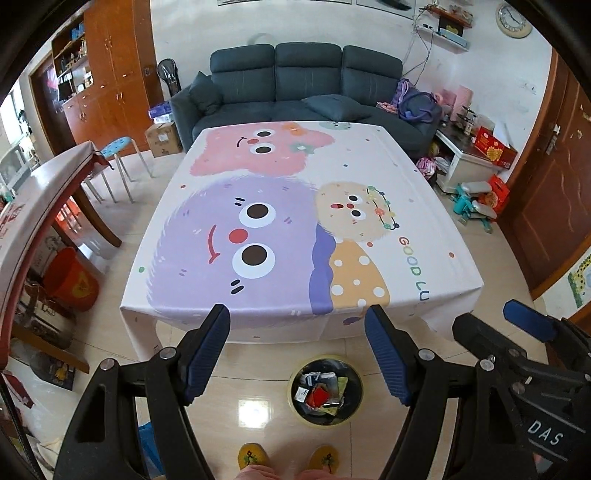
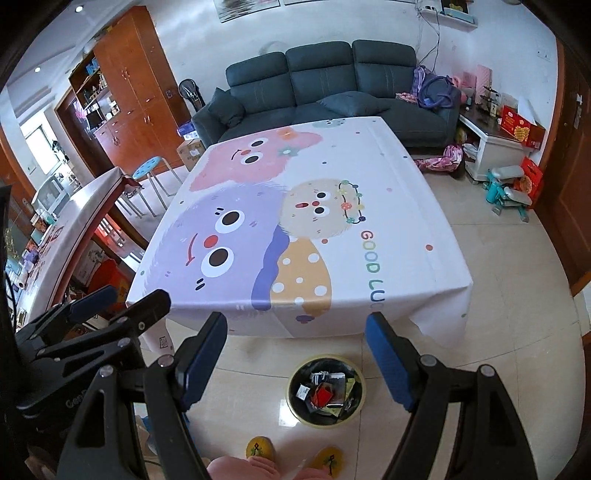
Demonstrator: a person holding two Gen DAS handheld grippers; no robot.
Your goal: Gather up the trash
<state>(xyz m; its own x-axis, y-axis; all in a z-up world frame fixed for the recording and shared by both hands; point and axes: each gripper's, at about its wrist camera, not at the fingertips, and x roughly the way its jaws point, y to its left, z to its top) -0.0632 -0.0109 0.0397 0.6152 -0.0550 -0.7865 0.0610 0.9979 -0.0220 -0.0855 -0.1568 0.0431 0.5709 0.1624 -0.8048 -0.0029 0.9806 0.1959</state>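
Tablecloth [image 1: 295, 221] top bare, free passage. Bin [image 1: 325, 392] on floor before my 2 slippers [image 1: 253, 456]; my grippers side by side.

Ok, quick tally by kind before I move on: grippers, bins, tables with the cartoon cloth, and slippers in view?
Grippers: 2, left gripper and right gripper, both open and empty
Trash bin: 1, on the floor, wrappers inside
Cartoon-cloth table: 1, no trash visible on it
Yellow slippers: 2
Total: 6

Glossy beige tile floor [image 1: 491, 314], white walls [image 1: 369, 29], grey sofa [image 1: 306, 77], wooden cabinet [image 1: 110, 74], cartoon-cloth table [image 1: 369, 166], wall clock [image 1: 512, 20].
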